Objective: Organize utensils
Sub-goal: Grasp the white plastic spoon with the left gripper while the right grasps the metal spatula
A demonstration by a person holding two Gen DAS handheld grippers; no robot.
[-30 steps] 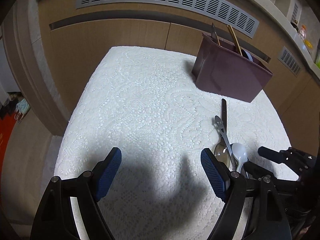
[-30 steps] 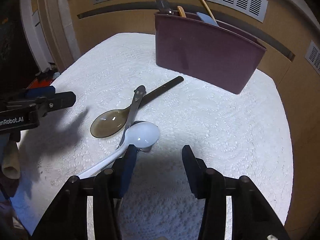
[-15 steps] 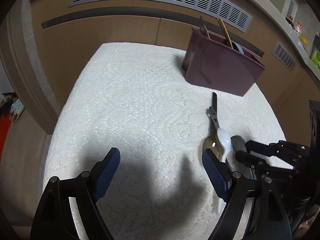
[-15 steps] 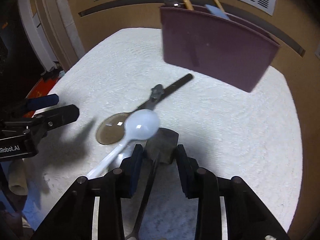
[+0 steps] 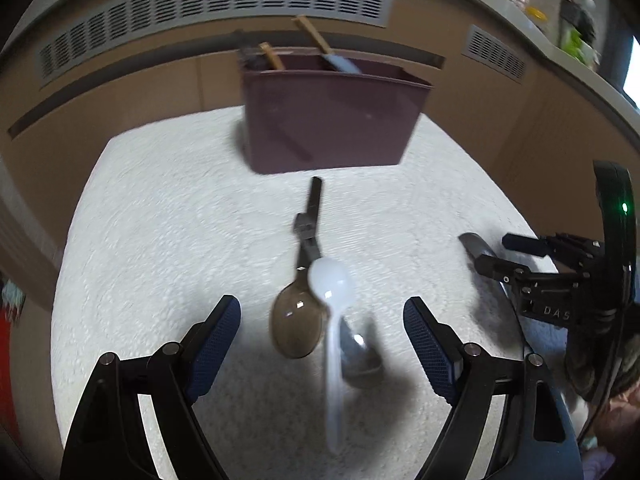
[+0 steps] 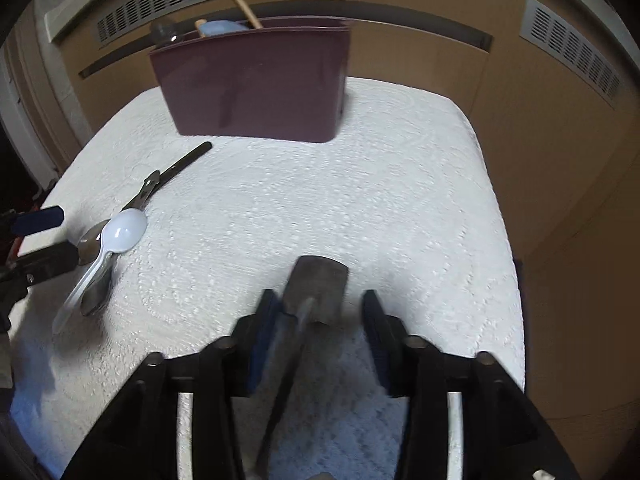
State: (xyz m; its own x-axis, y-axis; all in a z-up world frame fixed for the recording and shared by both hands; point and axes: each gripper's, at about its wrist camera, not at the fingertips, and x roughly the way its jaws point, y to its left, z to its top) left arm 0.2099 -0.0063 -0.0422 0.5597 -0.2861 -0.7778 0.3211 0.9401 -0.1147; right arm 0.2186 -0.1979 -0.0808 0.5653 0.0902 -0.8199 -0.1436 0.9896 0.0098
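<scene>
My right gripper (image 6: 318,320) is shut on a dark grey spatula (image 6: 316,288) and holds it above the white cloth; the spatula also shows in the left wrist view (image 5: 470,245). My left gripper (image 5: 322,332) is open and empty over a pile of utensils: a white plastic spoon (image 5: 332,292), a brown translucent spoon (image 5: 296,328), a metal spoon (image 5: 358,354) and a dark handle (image 5: 314,200). The maroon utensil holder (image 5: 328,120) stands at the back with several utensils in it. It also shows in the right wrist view (image 6: 256,84).
The round table has a white lace cloth (image 6: 360,184). Wooden cabinets (image 6: 540,128) with vent grilles stand close behind and to the right of it. The utensil pile lies at the left in the right wrist view, with the white spoon (image 6: 120,232) on top.
My right gripper has lifted the spatula out of the pile and moved right. My left gripper has swung right and now faces the remaining utensils.
</scene>
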